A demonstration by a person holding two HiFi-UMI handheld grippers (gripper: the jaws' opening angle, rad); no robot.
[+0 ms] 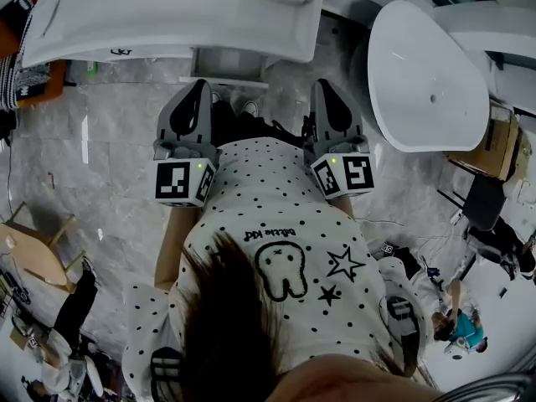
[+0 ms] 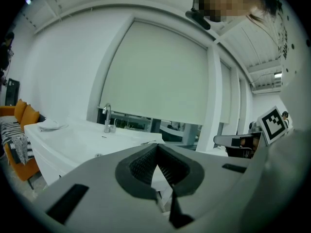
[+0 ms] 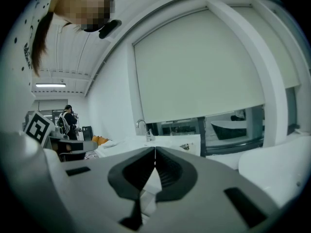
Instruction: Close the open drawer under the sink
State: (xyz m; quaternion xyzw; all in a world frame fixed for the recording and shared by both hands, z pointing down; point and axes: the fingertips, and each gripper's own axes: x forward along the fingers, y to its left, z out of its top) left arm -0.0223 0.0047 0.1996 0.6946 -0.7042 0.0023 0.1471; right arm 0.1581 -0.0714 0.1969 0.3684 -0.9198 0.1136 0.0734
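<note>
Grey left tool (image 2: 156,149) and right tool (image 3: 154,152), jaws together, empty, point nearly level toward the sink (image 1: 109,19).

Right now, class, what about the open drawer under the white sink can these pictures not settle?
- Inside of the white open drawer: head view, covered by the white ceramic sink.
- Drawer front: both gripper views, almost wholly blocked by each gripper's grey body.
- Whether left gripper or right gripper touches it: head view, too small.

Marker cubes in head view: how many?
2. One marker cube on the left gripper, one on the right gripper. None appear hidden.
</note>
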